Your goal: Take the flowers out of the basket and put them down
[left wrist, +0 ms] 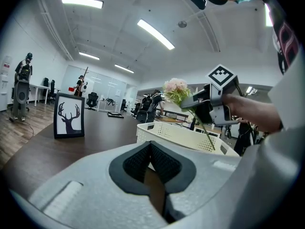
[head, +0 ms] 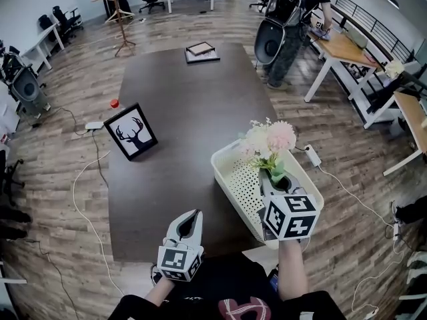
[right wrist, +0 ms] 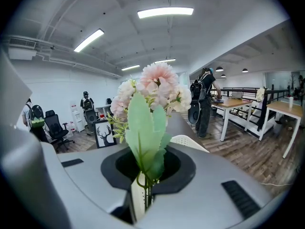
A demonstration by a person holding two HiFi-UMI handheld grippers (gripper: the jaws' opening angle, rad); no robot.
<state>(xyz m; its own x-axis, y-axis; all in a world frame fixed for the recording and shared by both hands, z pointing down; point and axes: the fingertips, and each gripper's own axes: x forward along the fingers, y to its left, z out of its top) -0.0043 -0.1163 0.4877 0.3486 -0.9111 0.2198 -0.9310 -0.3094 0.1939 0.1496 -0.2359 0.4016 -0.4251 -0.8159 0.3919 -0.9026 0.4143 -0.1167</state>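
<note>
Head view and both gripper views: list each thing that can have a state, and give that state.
flowers: held above the white basket, stem clamped.
white basket: upright on the table.
right gripper: shut on the flowers' stem.
left gripper: shut, nothing between its jaws.
deer picture: standing upright on the table.

— What do the two tools look like?
— The left gripper [head: 191, 217] and the right gripper [head: 273, 179] share a pale grey moulded shell. Black textured pads [left wrist: 164, 163] line the jaws. Each has a cube [head: 291, 217] of black-and-white square markers at its near end.
— And the clothing?
— A dark top [head: 193, 305] with a red and pale design [head: 237, 309] on the chest. The right forearm is uncovered.
</note>
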